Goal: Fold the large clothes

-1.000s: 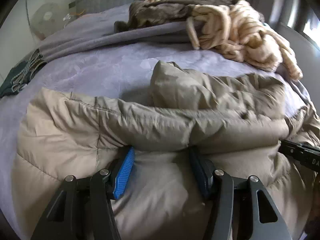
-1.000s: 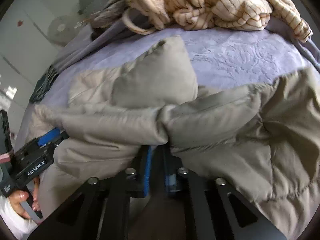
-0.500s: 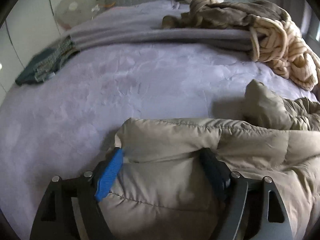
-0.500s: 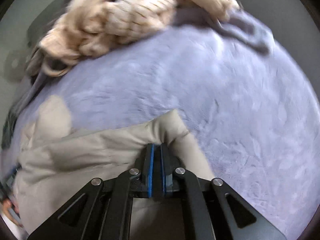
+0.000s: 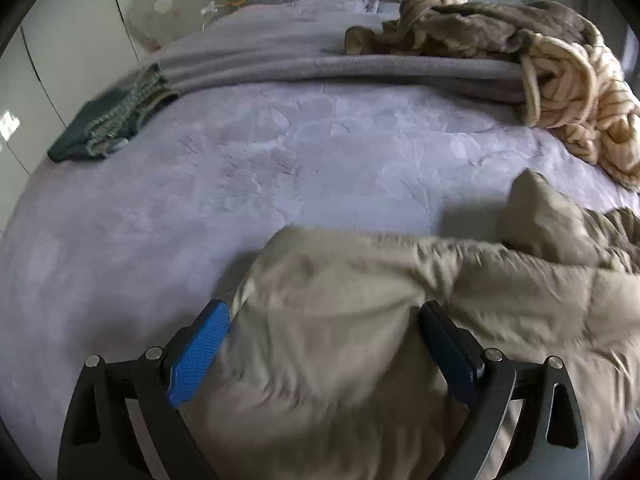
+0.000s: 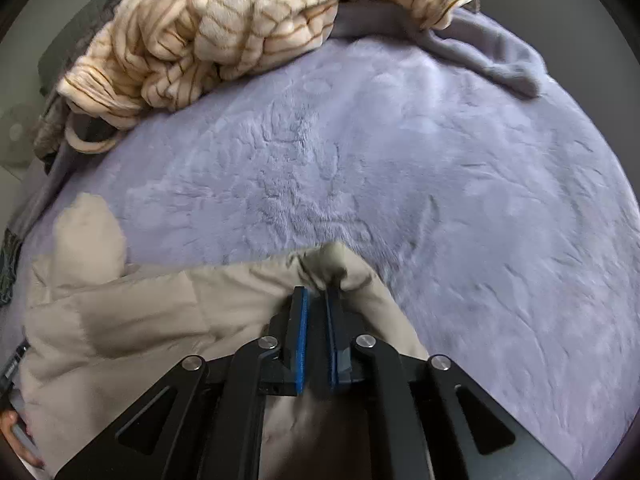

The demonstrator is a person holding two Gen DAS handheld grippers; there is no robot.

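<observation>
Left gripper (image 5: 324, 324) sits at the bottom centre of the left wrist view, its jaws spread wide with a thick bunch of the beige puffer jacket (image 5: 360, 320) bulging between the blue pads (image 5: 198, 354); the padding fills the gap, so it reads as a loose hold on a fat fold, though I cannot tell how firmly it bites. From there the jacket runs out toward the right edge of the frame as one long padded roll, with a peaked corner standing up at centre right. Its long axis therefore lies across the view, left to right, on the lavender bedspread (image 5: 280, 168), and the bare spread stretches away toward the top of the frame. Folded dark clothes (image 5: 108, 120) lie at upper left, a grey blanket roll (image 5: 360, 70) crosses the top, and a cream striped throw (image 5: 580, 112) is heaped at upper right. In the right wrist view the right gripper (image 6: 318, 300) sits at lower centre, jaws nearly together and pinched on a thin corner of the jacket (image 6: 140, 312), which trails off to the lower left of that frame. So each gripper seems to hold one end of the same edge, and the garment hangs between them. My judgement is that the coming fold turns on carrying this held edge forward, away from the person, over the open spread, both ends level
</observation>
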